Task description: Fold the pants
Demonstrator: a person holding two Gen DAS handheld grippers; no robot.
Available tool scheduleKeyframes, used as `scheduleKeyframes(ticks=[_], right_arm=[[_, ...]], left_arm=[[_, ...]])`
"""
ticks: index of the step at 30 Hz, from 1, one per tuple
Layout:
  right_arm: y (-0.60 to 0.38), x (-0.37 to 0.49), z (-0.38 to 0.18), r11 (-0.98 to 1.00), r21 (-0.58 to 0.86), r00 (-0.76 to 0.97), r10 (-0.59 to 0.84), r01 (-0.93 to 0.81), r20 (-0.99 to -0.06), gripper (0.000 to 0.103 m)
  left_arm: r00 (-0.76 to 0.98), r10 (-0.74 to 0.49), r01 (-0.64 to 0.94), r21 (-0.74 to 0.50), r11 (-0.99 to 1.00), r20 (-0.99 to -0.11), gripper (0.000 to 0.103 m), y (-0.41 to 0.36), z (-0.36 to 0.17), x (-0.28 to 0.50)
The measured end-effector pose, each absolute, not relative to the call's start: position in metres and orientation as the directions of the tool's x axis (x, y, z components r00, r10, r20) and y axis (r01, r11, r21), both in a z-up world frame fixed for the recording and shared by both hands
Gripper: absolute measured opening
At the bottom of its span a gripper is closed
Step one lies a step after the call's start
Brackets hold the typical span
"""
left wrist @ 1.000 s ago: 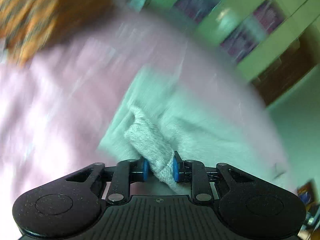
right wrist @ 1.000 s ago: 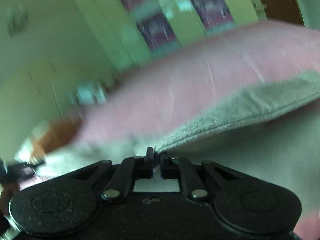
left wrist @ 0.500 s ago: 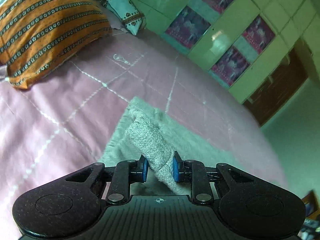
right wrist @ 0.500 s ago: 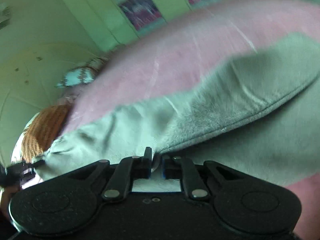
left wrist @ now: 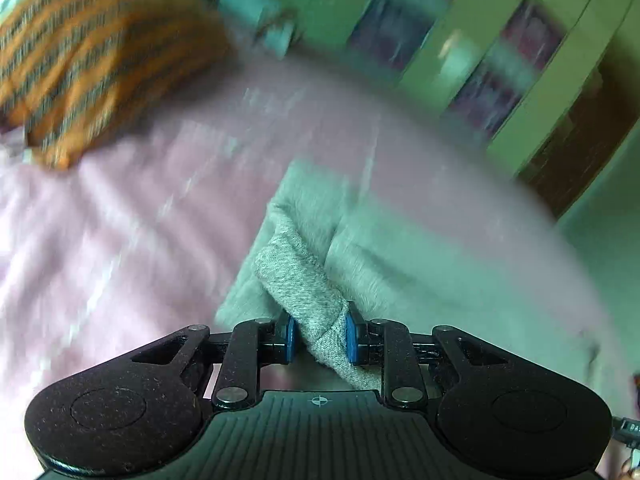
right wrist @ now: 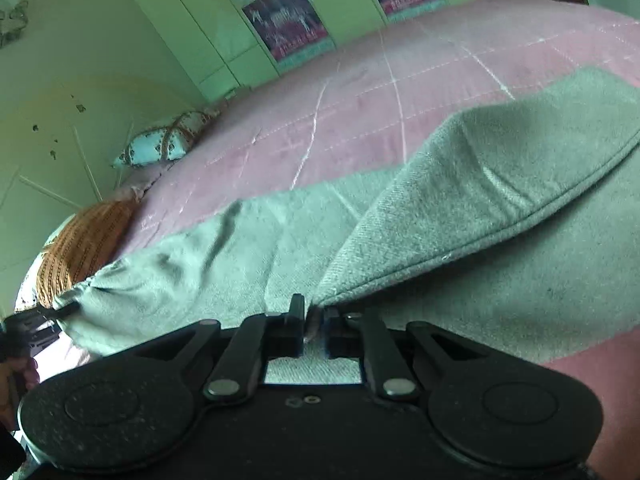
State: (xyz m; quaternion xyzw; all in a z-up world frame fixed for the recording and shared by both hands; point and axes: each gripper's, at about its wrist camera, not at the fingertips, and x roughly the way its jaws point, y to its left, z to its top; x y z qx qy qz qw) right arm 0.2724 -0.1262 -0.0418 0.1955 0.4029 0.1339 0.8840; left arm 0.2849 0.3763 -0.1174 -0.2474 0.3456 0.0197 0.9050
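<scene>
Grey pants lie across a pink quilted bed. My right gripper is shut on a thin edge of the pants, and the cloth rises from it in a fold toward the right. My left gripper is shut on a thick ribbed end of the pants, held above the rest of the cloth. In the right wrist view the left gripper pinches the far left end of the pants. The left wrist view is blurred by motion.
An orange striped pillow and a small white patterned cushion lie at the head of the bed. Green wardrobe doors with dark panels stand behind the bed. A brown door is at the right.
Both grippers keep their hold on the pants. The right view has cleared and shows more pants spread flat on the bed. The left view has blurred and shifted.
</scene>
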Motion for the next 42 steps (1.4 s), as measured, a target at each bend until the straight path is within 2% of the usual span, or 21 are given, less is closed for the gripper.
scheduleKeyframes(ticks=[1,3,4,5,7,8,12,14,16,21,23,27,33,35,42], right_arm=[[-0.123,0.277,-0.053,0.896,0.439,0.606,0.386,-0.067,-0.695,0.001],[-0.129,0.277,-0.049,0.884,0.462,0.614,0.403,-0.069,-0.679,0.001],[-0.134,0.274,-0.044,0.875,0.481,0.623,0.412,-0.064,-0.665,0.01],[-0.142,0.267,-0.038,0.869,0.491,0.641,0.41,-0.06,-0.648,0.016],[-0.154,0.258,-0.026,0.863,0.502,0.672,0.407,-0.061,-0.618,0.016],[-0.165,0.252,-0.021,0.852,0.52,0.691,0.409,-0.056,-0.596,0.016],[-0.217,0.239,-0.007,0.83,0.558,0.756,0.358,0.012,-0.549,0.016],[-0.236,0.234,-0.005,0.826,0.561,0.774,0.326,0.045,-0.542,0.016],[-0.253,0.232,-0.003,0.822,0.566,0.79,0.305,0.063,-0.531,0.016],[-0.262,0.24,-0.01,0.828,0.554,0.796,0.282,0.079,-0.535,0.016],[-0.275,0.244,-0.016,0.822,0.56,0.796,0.271,0.101,-0.541,0.016],[-0.304,0.267,-0.036,0.776,0.609,0.784,0.271,0.166,-0.559,0.016],[-0.321,0.306,-0.065,0.696,0.677,0.768,0.291,0.239,-0.571,0.012],[-0.325,0.311,-0.067,0.678,0.693,0.765,0.303,0.247,-0.568,0.0],[-0.319,0.235,-0.011,0.772,0.617,0.815,0.254,0.154,-0.52,0.0]], left_arm=[[0.766,-0.129,-0.213,-0.438,0.873,-0.63,0.026,0.376,-0.117,0.283],[0.775,-0.105,-0.23,-0.433,0.872,-0.624,0.029,0.372,-0.109,0.277],[0.777,-0.087,-0.237,-0.419,0.877,-0.623,0.034,0.367,-0.104,0.272],[0.777,-0.06,-0.251,-0.397,0.883,-0.626,0.041,0.363,-0.1,0.267],[0.779,0.024,-0.313,-0.355,0.881,-0.626,0.057,0.353,-0.087,0.251],[0.79,0.062,-0.339,-0.35,0.873,-0.61,0.061,0.345,-0.081,0.241],[0.815,0.065,-0.313,-0.343,0.885,-0.576,0.061,0.295,-0.066,0.223],[0.821,0.042,-0.27,-0.323,0.907,-0.569,0.066,0.259,-0.064,0.224],[0.804,0.062,-0.256,-0.25,0.934,-0.591,0.072,0.223,-0.067,0.229],[0.759,0.097,-0.262,-0.166,0.951,-0.644,0.074,0.161,-0.078,0.241],[0.709,0.129,-0.27,-0.099,0.958,-0.693,0.08,0.148,-0.089,0.249],[0.702,0.159,-0.227,-0.007,0.974,-0.694,0.086,0.133,-0.097,0.246],[0.701,0.1,-0.188,-0.048,0.981,-0.706,0.086,0.137,-0.089,0.24],[0.698,0.095,-0.183,-0.049,0.982,-0.709,0.086,0.135,-0.089,0.242],[0.698,0.078,-0.175,-0.064,0.982,-0.712,0.086,0.139,-0.09,0.244]])
